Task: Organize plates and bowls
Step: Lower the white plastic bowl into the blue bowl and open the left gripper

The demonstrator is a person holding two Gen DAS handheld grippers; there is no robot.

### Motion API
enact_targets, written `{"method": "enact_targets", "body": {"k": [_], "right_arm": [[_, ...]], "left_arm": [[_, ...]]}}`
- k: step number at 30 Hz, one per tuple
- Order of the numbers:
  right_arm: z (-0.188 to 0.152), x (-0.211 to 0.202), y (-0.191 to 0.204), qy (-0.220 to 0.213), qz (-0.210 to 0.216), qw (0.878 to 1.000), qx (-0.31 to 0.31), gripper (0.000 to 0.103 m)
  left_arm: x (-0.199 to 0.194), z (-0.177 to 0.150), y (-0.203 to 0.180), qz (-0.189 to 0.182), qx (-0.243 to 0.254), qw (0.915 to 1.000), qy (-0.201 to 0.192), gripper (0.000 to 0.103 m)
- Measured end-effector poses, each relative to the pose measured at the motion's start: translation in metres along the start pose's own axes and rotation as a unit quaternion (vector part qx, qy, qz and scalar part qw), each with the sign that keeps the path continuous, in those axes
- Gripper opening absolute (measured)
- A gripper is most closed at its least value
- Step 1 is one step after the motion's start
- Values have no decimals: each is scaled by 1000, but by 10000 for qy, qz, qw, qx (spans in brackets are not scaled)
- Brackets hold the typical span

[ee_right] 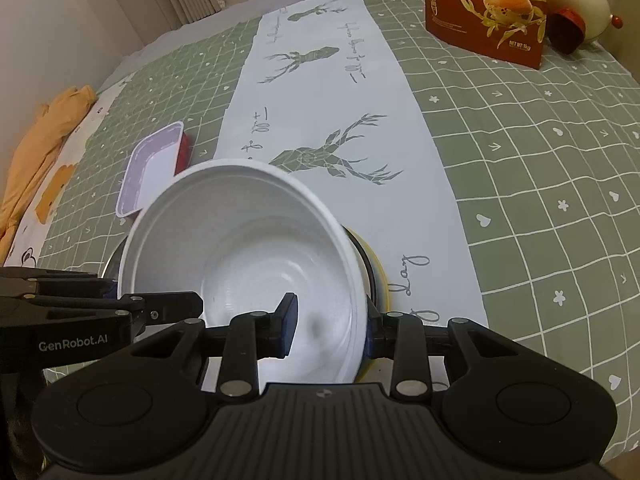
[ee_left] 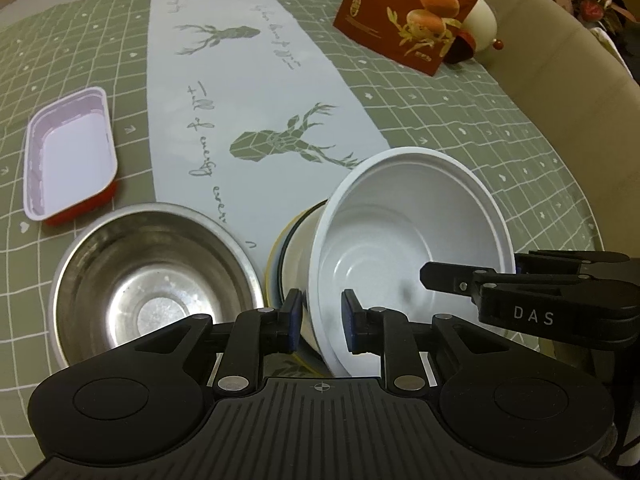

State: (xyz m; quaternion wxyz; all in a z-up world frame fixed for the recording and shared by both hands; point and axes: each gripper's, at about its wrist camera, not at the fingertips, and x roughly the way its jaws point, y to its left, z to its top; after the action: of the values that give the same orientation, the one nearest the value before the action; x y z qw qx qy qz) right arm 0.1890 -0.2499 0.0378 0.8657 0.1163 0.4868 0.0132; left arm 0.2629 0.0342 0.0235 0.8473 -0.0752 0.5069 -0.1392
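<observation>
Grippers both point steeply down at the white bowl (ee_left: 412,248), the landmark here. Left of the white bowl, a rectangular tray (ee_left: 70,152) with a pale glossy interior and red outer wall lies on the checked green tablecloth (ee_left: 460,120). Nearer, just left of the white bowl, a round steel bowl (ee_left: 154,280) shows a scuffed metallic interior. The left gripper (ee_left: 320,322) straddles the white bowl's near-left rim, jaws part open, blue pads not visibly pressing. The white bowl, smooth plastic with a rolled rim, sits tilted on a stack of round dishes (ee_left: 294,248) with dark and yellow edges. The right gripper (ee_right: 330,330) is clamped on the white bowl's right wall, one pad inside, one outside. Beyond the white bowl, a red snack bag (ee_left: 408,12) stands upright.
</observation>
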Motion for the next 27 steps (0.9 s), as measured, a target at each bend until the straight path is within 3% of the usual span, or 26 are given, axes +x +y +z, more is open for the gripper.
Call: {"method": "enact_targets", "body": {"k": [20,27], "right_arm": [[0,-7,-1,-98,-49,9999,124,32],[1,-8,-6,-212,-135,9995,175,36]], "left_arm": [[-20,2,14,-214,-323,9987,-316,23],[-16,3,16,24,-225,9991,-370,23]]}}
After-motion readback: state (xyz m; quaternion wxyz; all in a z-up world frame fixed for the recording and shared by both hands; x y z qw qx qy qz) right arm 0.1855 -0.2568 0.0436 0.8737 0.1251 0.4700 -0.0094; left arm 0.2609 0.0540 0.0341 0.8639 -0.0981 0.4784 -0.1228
